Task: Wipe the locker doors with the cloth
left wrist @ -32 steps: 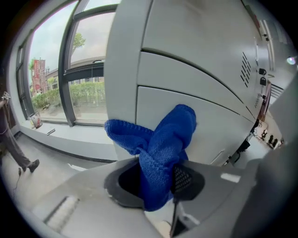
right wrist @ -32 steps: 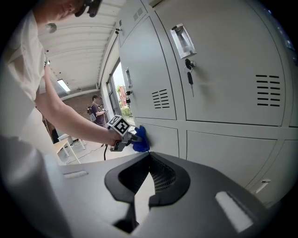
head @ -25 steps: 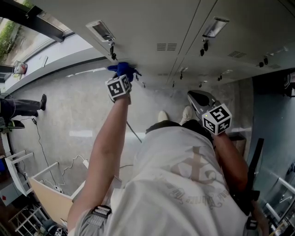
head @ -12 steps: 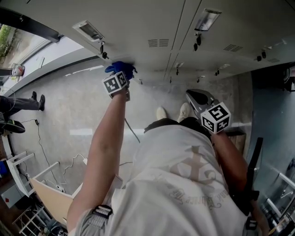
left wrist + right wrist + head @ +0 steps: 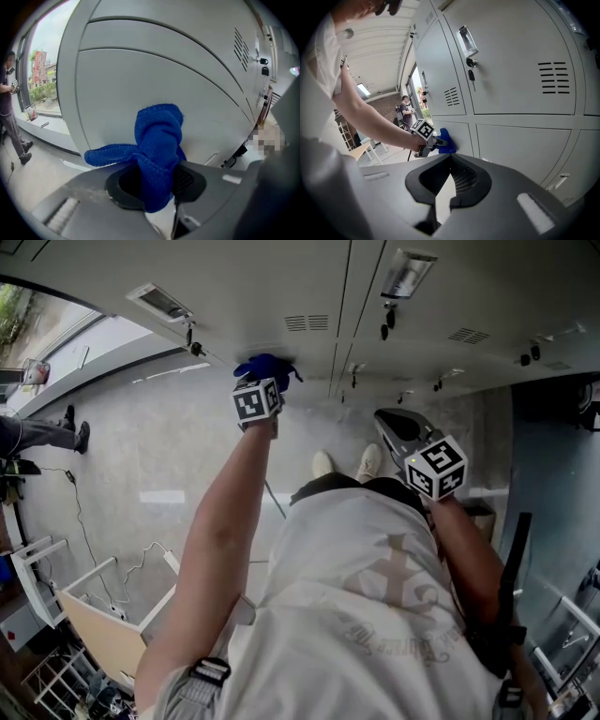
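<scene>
A blue cloth (image 5: 267,366) is bunched in my left gripper (image 5: 265,381), which is shut on it and presses it against a grey locker door (image 5: 281,296). In the left gripper view the cloth (image 5: 157,140) sticks out between the jaws and touches the door panel (image 5: 154,75). From the right gripper view, the cloth (image 5: 446,143) sits low on the locker bank (image 5: 511,61), below a vented door. My right gripper (image 5: 388,420) hangs in front of my body, off the lockers. Its jaws (image 5: 451,158) are shut with nothing in them.
Keys (image 5: 384,330) hang from several locker locks, one with a key (image 5: 472,71) near the right gripper. A person (image 5: 37,433) stands far left by the window. Cables (image 5: 94,559) and a wooden board (image 5: 103,634) lie on the floor behind me.
My left gripper has slid the cloth to the right along the locker door. The right gripper has barely moved.
</scene>
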